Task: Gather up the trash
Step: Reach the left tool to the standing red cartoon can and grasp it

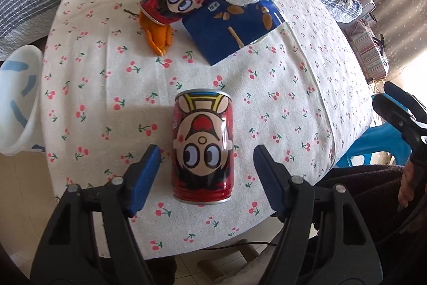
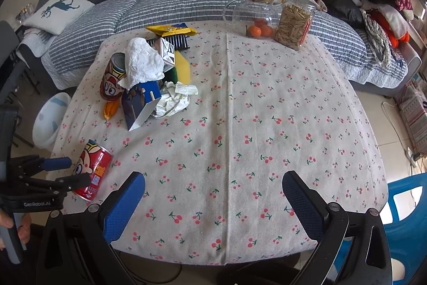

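two grippers: left gripper (image 1: 206, 167) straddles the lying can (image 1: 203, 144), jaws apart for gripping; right gripper (image 2: 213, 200), jaws apart, waits beside the can.

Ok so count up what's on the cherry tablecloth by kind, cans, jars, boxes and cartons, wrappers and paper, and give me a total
Red cartoon cans: 2, near can, far can
Jars: 2, glass jar with oranges, plastic jar
Boxes and cartons: 2, blue box, small carton
Wrappers and paper: 3, yellow wrapper, white tissue wad, crumpled wrapper
Orange peel: 1
Total: 10
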`<act>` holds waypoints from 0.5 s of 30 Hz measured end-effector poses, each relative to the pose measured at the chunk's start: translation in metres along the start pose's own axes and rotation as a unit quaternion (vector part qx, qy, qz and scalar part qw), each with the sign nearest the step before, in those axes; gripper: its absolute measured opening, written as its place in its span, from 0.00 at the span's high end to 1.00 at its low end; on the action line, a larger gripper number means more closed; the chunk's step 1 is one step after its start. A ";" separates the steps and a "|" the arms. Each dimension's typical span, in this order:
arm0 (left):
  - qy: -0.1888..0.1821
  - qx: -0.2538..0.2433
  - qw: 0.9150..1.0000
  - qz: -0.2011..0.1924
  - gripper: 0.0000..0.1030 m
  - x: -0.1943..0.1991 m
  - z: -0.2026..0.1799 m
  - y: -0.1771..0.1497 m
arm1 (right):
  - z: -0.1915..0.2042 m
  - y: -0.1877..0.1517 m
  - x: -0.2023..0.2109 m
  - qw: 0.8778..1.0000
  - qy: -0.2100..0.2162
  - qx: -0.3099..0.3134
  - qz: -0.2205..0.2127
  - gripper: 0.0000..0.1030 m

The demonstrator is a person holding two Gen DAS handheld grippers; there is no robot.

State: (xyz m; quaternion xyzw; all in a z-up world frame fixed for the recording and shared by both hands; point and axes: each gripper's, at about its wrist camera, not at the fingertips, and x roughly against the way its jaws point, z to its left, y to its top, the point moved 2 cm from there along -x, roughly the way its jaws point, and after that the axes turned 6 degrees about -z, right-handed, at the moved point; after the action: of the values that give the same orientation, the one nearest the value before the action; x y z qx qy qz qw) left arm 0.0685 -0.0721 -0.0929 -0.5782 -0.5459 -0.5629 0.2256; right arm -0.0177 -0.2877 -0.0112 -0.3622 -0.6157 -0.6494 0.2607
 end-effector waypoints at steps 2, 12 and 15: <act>-0.003 0.008 1.000 0.016 0.41 -0.008 0.002 0.001 | 0.000 0.006 -0.003 1.000 0.004 0.002 0.009 0.00; -0.018 0.029 0.999 0.007 0.47 0.005 0.023 0.004 | 0.020 0.047 -0.022 0.999 0.025 0.031 0.028 0.00; -0.012 0.040 0.999 -0.020 0.47 0.020 0.037 0.008 | 0.035 0.068 -0.031 0.999 0.031 0.041 0.018 0.00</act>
State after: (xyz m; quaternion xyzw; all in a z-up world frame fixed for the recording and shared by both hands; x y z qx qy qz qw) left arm 0.0858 -0.0344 -0.0817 -0.5647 -0.5819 -0.5380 0.2302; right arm 0.0593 -0.2634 0.0052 -0.3418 -0.6268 -0.6299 0.3057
